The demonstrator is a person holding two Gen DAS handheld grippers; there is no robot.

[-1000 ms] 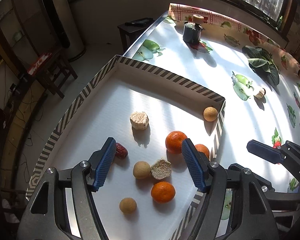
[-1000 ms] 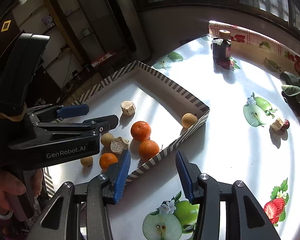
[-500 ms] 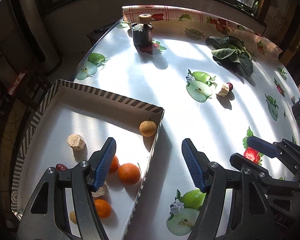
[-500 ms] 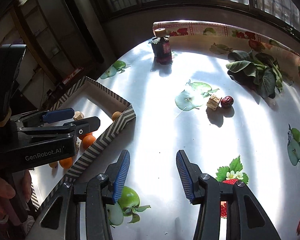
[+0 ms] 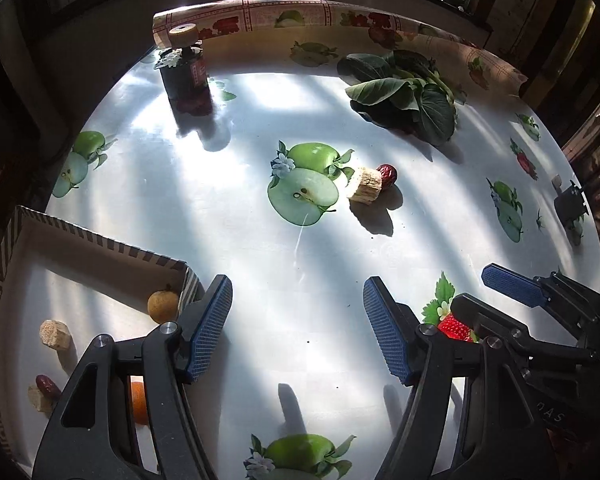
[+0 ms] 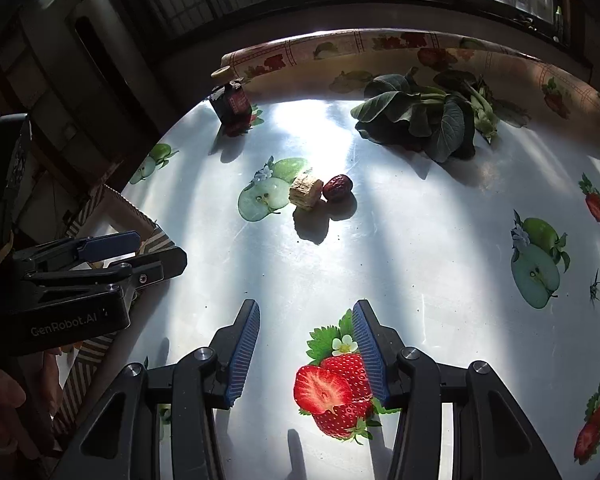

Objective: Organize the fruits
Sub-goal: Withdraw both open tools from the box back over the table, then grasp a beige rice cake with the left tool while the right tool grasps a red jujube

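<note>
Tray (image 5: 100, 242) corner beside left claw (image 5: 298, 326); both claws gape, empty.

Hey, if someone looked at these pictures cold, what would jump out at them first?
Probably the sunlit tablecloth with its printed apples and strawberries, and the two open grippers, left and right, hovering over it. Near the middle, a tan chunk sits beside a red date, with leafy greens behind them. At the left edge, a striped tray holds more fruit.

An orange (image 5: 139, 403) sits mostly hidden behind the left tongs (image 5: 298, 328).
</note>
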